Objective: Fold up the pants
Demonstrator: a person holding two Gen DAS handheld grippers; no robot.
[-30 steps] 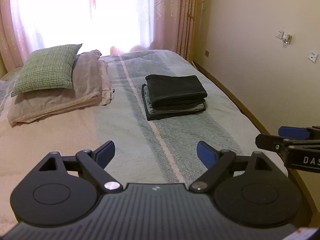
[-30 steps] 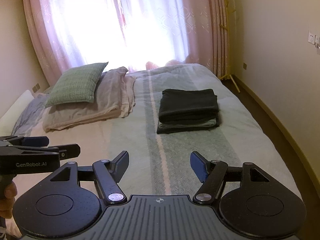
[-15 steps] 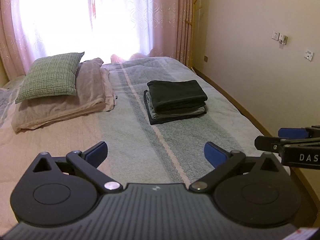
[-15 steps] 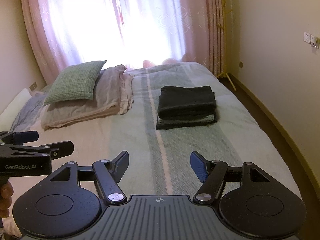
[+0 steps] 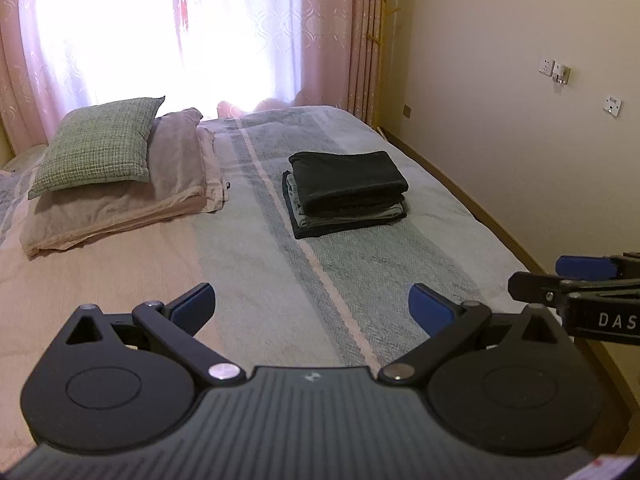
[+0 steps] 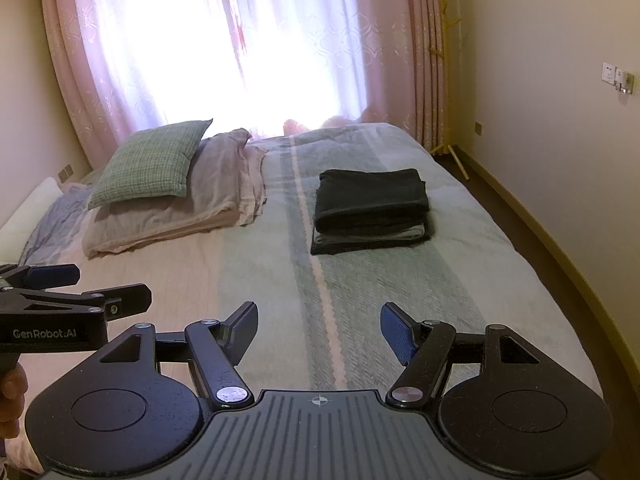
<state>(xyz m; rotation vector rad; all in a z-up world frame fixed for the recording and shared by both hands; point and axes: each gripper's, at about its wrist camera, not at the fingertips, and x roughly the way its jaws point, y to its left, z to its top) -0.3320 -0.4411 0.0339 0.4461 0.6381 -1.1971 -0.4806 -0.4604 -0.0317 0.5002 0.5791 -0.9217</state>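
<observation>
Bedroom scene, seen from the cameras on the two grippers you hold over the near end of a bed (image 5: 120,280). The bedspread is striped lengthwise in pink, pale green and grey.

Your left gripper (image 5: 310,306) fills the bottom of its own view. Its jaws have just been opening and now stand wide apart, blue pads facing each other, with nothing between them but the bedspread below. In the right wrist view the same gripper pokes in from the left edge, lettered "GenRobot.AI", and part of your hand (image 6: 12,392) shows on its grip.

Your right gripper (image 6: 318,330) also has its jaws apart and holds nothing. In the left wrist view it reaches in from the right edge.

The folded pants (image 5: 348,178) lie well ahead of both grippers, toward the far end of the bed and right of a pale pink stripe. A dark pair sits on top of a neat stack (image 6: 370,230) of other folded garments, one grey, with a darker one at the bottom. Neither gripper touches the stack.

To the left, a green checked cushion (image 5: 100,146) leans on a folded beige blanket (image 5: 168,176). Pink curtains (image 6: 100,60) frame a bright window behind the bed. A cream wall (image 5: 500,100) with sockets runs along the right.
</observation>
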